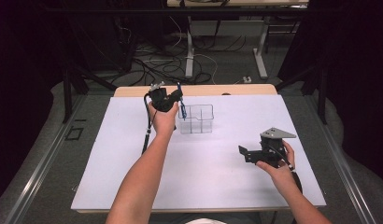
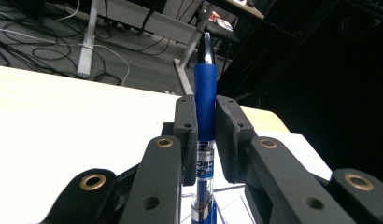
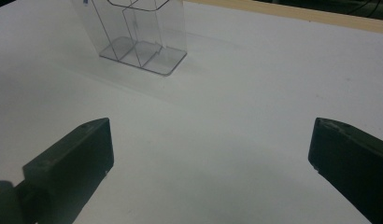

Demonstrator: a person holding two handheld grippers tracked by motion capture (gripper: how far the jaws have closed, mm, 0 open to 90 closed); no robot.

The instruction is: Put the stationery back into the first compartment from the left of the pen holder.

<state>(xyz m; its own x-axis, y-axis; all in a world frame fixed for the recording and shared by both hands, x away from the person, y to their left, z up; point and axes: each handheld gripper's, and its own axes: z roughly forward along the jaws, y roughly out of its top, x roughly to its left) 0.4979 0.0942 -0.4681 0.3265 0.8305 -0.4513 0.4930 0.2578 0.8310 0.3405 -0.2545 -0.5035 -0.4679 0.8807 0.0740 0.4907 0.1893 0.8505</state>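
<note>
My left gripper (image 1: 175,99) is held up at the far middle of the table, shut on a blue click pen (image 1: 183,112). The pen stands nearly upright, its lower end over the left side of a clear plastic organizer (image 1: 197,119) with several compartments. In the left gripper view the pen (image 2: 206,88) is pinched at its blue grip between the pads of that gripper (image 2: 206,121), tip end up. My right gripper (image 1: 245,154) hovers low at the right, open, nothing between its fingers. In the right gripper view it (image 3: 213,140) faces the organizer (image 3: 140,32) across bare table.
A white sheet (image 1: 199,177) covers the table, with a wooden edge (image 1: 203,89) along the far side. Beyond it the floor holds cables and desk legs (image 1: 189,51). Dark frame posts stand at both sides.
</note>
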